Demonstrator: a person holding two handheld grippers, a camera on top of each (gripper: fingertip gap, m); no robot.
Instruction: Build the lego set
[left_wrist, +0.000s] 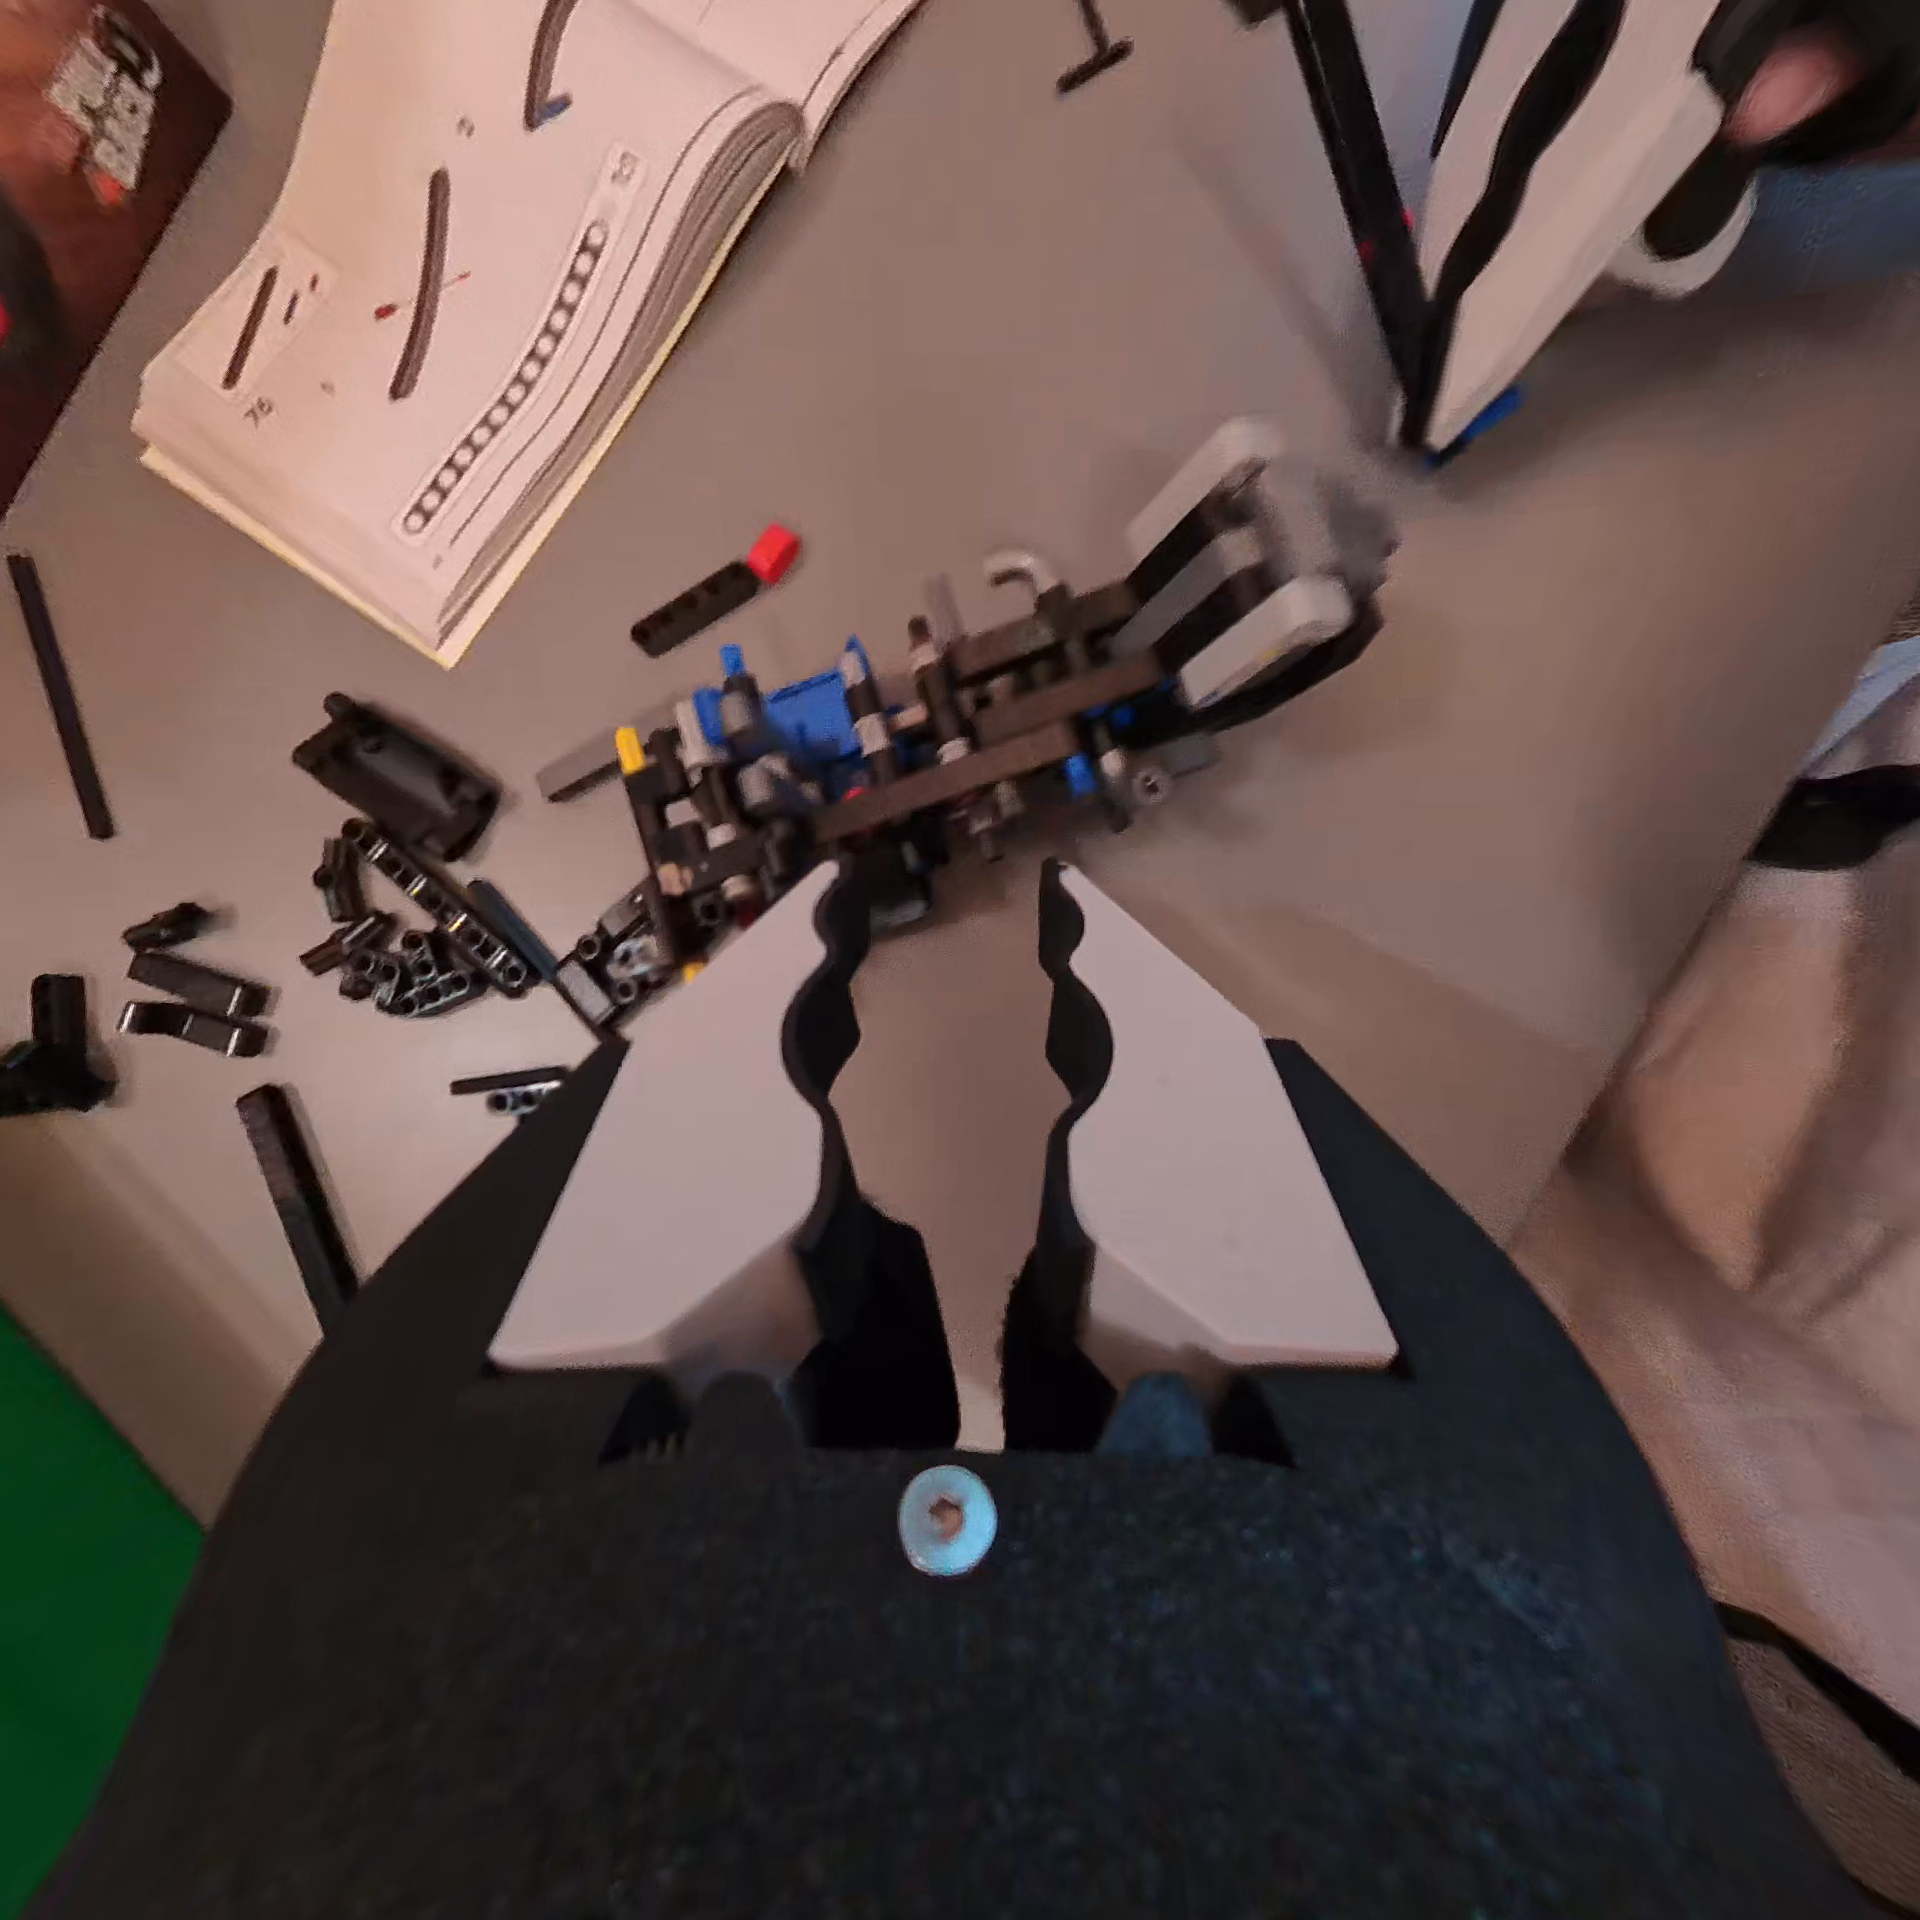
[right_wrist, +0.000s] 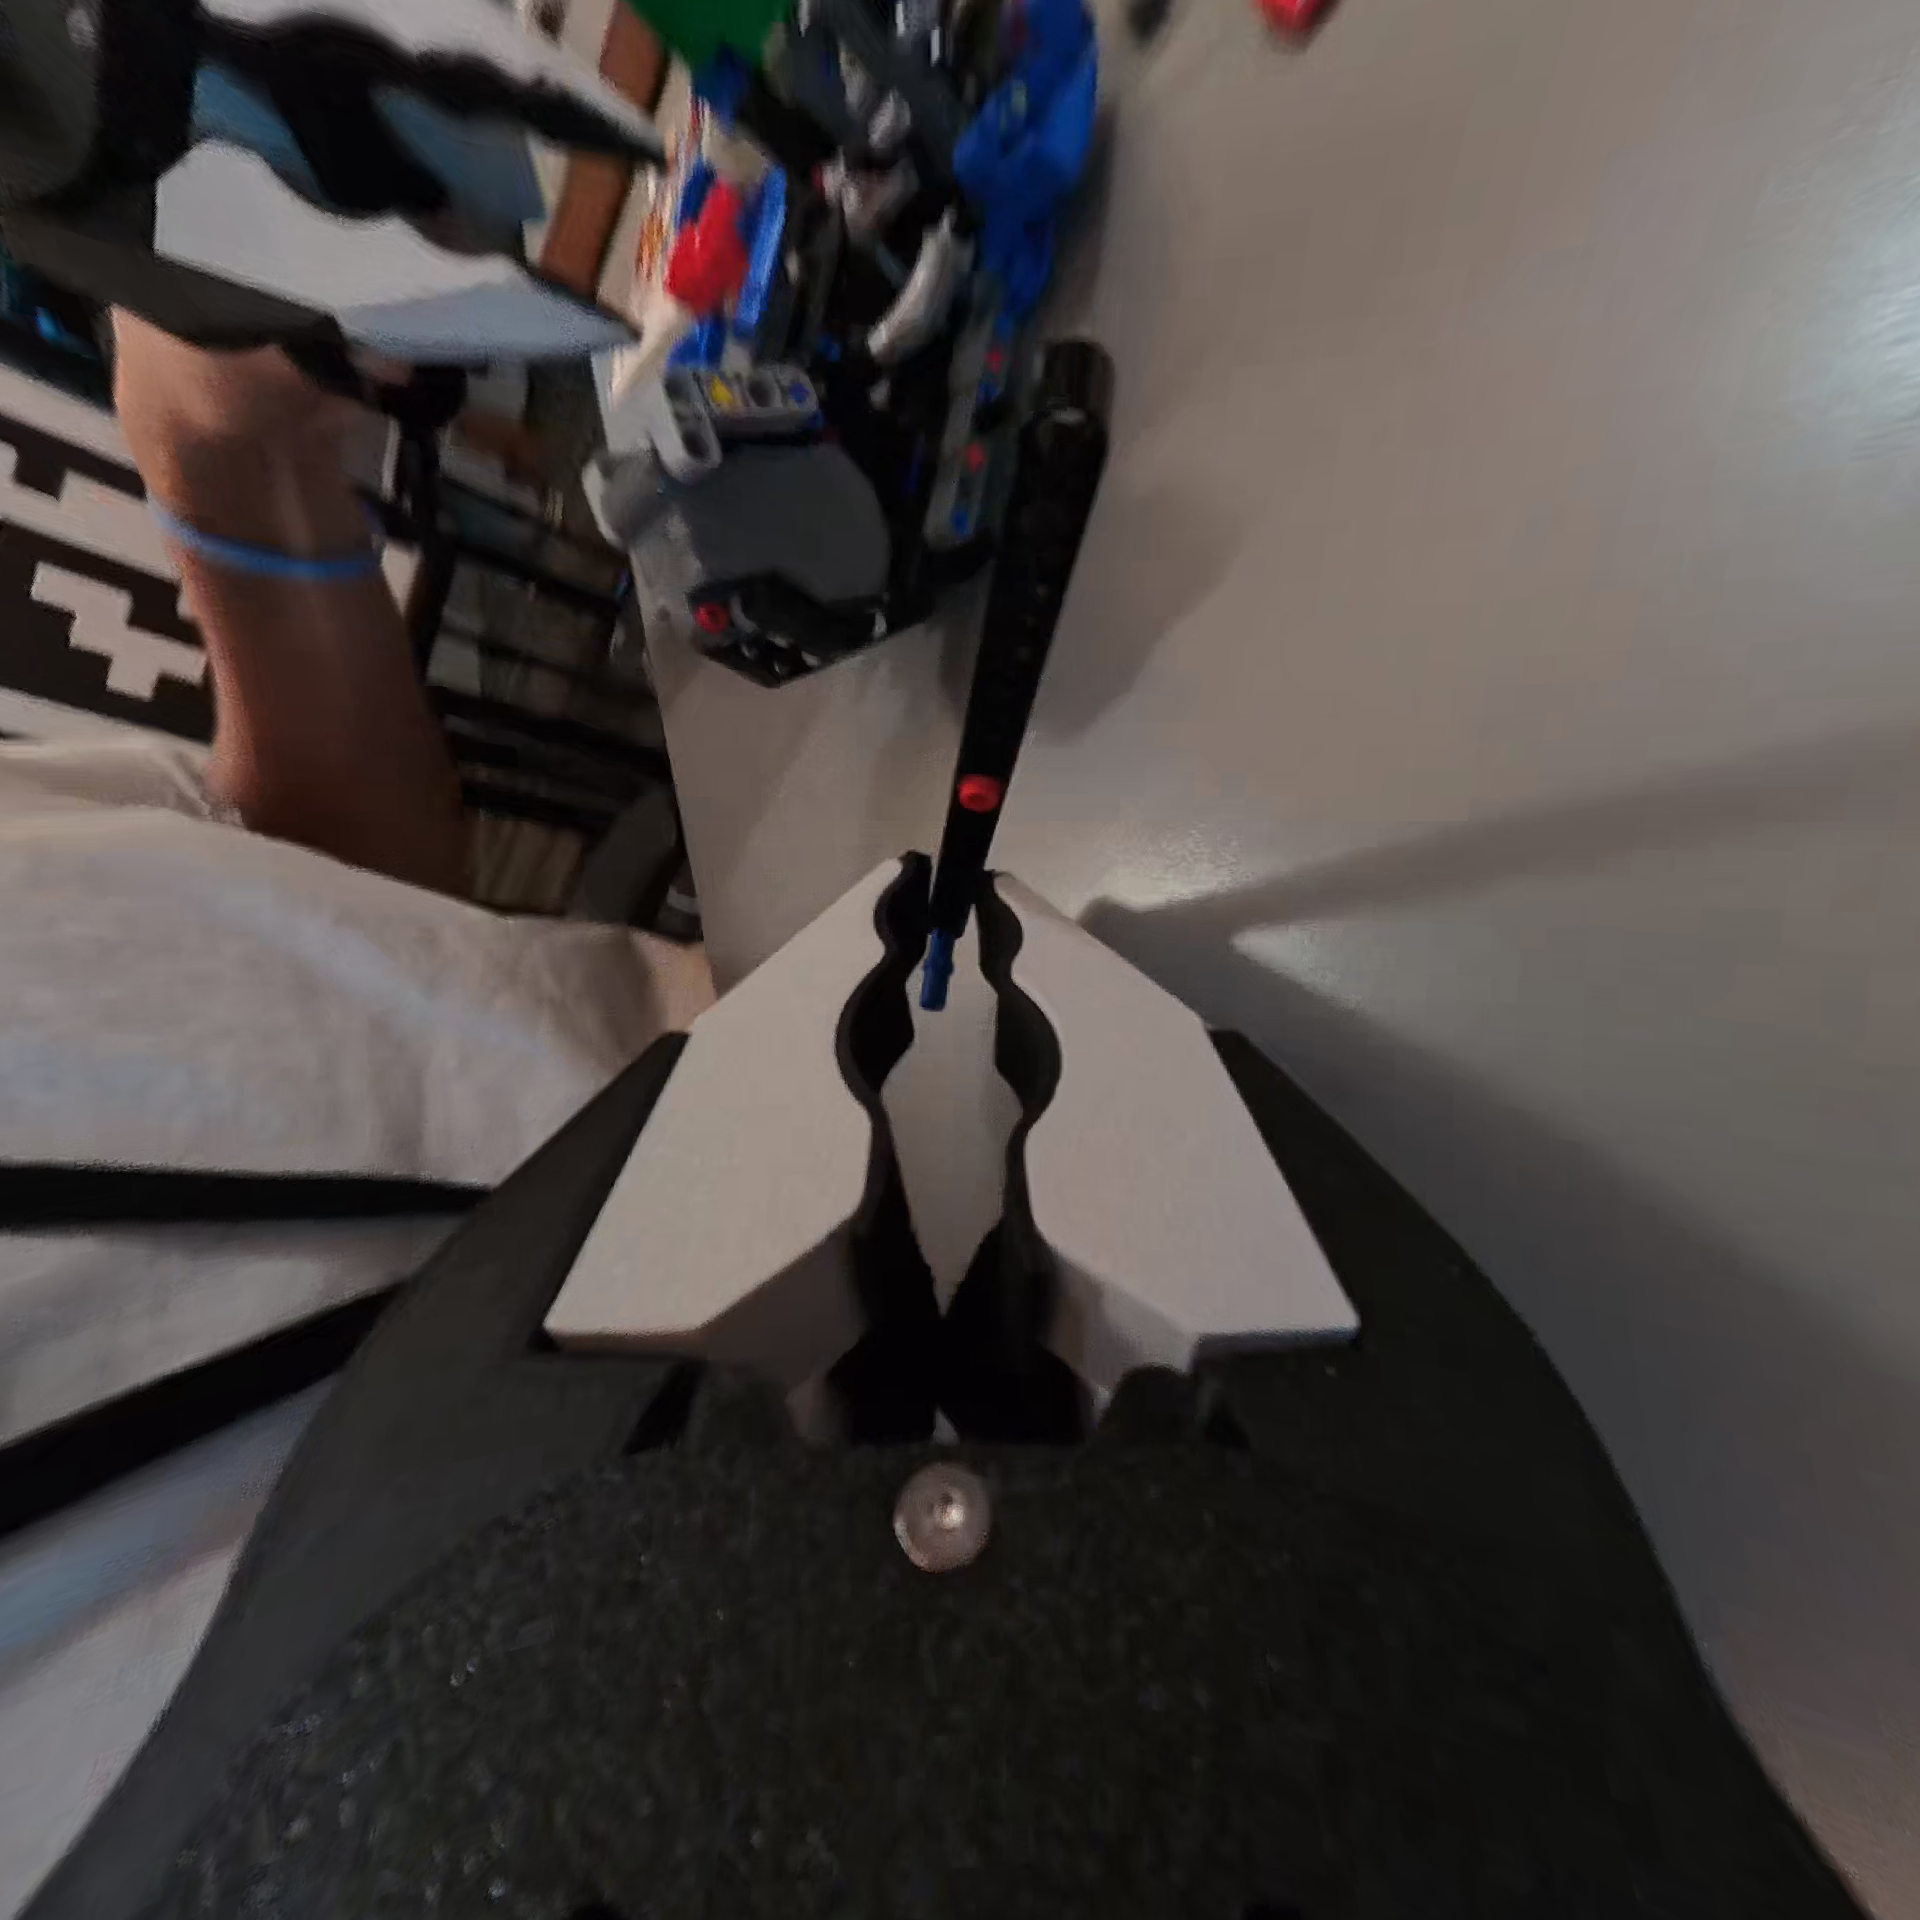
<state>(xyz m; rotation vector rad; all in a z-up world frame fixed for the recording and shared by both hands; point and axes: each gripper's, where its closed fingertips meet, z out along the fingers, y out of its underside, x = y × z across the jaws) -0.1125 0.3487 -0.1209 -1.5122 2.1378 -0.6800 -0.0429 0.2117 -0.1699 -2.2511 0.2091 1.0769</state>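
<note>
Left wrist view: at the far left edge a dark box (left_wrist: 94, 208) fills the upper corner, with a green patch (left_wrist: 73, 1475) in the lower left. Right of the box lies an open manual (left_wrist: 468, 291). Below it, loose black parts (left_wrist: 416, 935) are scattered on the grey table (left_wrist: 987, 364), and a short black beam with a red cap (left_wrist: 717, 587) lies just under the manual. At the centre sits the model (left_wrist: 935, 727), black, blue and grey. The left gripper (left_wrist: 940, 883) is at lower centre, jaws apart and empty, its tips near the model's near edge. In the upper right the right gripper (left_wrist: 1538, 208) carries a long black beam (left_wrist: 1361, 208).

Right wrist view: the left gripper (right_wrist: 416, 187) shows blurred in the upper left above a forearm (right_wrist: 301, 623). The model (right_wrist: 831, 364) lies at upper centre. The right gripper (right_wrist: 951, 883) is clamped on the beam (right_wrist: 1023, 603), which has a red pin (right_wrist: 975, 795) and a blue pin (right_wrist: 935, 971) and points up toward the model.
</note>
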